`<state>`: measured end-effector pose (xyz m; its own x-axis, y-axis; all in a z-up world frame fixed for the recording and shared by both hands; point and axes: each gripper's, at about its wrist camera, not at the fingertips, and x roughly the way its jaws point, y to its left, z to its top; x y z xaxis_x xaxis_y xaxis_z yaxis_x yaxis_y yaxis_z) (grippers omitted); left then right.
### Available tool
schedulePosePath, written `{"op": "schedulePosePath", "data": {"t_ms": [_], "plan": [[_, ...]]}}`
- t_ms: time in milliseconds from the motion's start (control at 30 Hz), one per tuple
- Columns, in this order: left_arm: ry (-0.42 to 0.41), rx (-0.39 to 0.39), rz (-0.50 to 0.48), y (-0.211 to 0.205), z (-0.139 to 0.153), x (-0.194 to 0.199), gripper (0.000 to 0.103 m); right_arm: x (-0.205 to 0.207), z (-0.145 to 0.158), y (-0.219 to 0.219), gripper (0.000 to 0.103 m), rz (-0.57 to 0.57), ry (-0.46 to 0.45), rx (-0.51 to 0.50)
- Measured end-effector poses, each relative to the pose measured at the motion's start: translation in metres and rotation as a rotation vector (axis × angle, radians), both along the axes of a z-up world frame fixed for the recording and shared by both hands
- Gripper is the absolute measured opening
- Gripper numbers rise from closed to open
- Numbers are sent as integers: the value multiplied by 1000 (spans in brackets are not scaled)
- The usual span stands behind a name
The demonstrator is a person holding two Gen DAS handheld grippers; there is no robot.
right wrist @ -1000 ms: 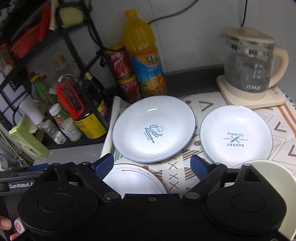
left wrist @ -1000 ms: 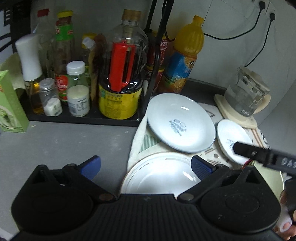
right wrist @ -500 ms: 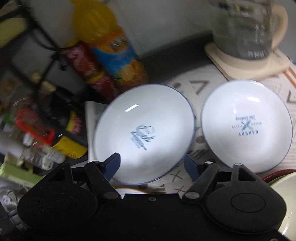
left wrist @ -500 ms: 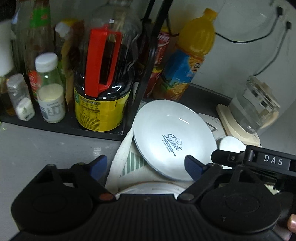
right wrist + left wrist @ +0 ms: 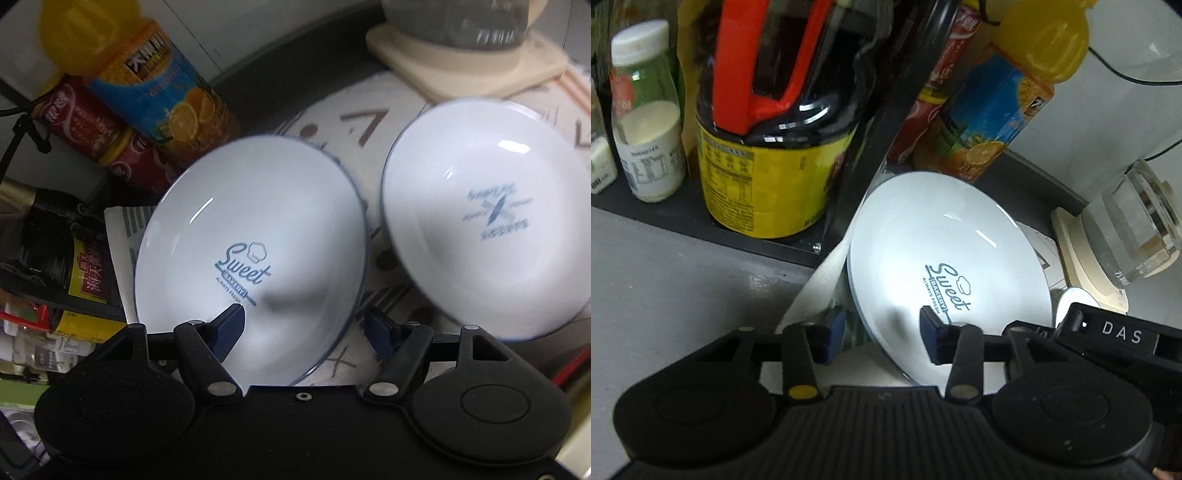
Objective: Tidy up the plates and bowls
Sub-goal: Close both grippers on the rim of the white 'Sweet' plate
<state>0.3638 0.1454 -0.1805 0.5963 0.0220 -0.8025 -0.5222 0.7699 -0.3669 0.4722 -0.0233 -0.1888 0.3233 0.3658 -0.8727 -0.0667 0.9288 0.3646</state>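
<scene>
A white plate printed "Sweet" lies on a patterned cloth. My left gripper straddles its left rim: one blue pad is outside the edge, the other over the plate's inside. Its jaws are closing and a gap still shows at the rim. My right gripper stands open astride the plate's near right rim, with no pad touching. A second white plate with a blue print lies to the right. The right gripper's black body shows in the left wrist view.
A black rack post stands just behind the plate. Beside it are a dark jug with a red handle, a white-capped bottle, red cans and an orange juice bottle. A glass kettle sits at the back right.
Both grippers came down and closer onto the "Sweet" plate. The left jaws narrowed a lot around its left rim; the right jaws narrowed a little. The near plate dropped out of view.
</scene>
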Motion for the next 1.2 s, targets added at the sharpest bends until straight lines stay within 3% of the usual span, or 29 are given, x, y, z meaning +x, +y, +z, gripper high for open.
{"op": "schedulePosePath", "data": {"t_ms": [133, 200, 300, 367, 433, 533, 700, 1200], "plan": [[8, -24, 10, -2, -10, 4, 28, 3, -12, 3, 63, -9, 18, -1], [12, -25, 10, -3, -14, 8, 24, 1, -13, 5, 53, -11, -21, -1], [25, -37, 24, -5, -22, 10, 16, -3, -13, 7, 49, -30, -63, -24], [12, -26, 37, -6, -24, 9, 16, -6, -13, 9, 41, -37, -87, -47], [6, -20, 42, -7, -25, 10, 15, -5, -12, 9, 26, -49, -92, -71], [2, -11, 50, -6, -21, 7, 13, -8, -6, -2, 16, -65, -111, -25], [-29, 7, 41, -9, -6, 0, 13, -17, 10, -11, 13, -58, -149, 25], [-87, 10, 40, -21, 31, -36, 14, -64, 55, -25, 13, -24, -278, 41]]}}
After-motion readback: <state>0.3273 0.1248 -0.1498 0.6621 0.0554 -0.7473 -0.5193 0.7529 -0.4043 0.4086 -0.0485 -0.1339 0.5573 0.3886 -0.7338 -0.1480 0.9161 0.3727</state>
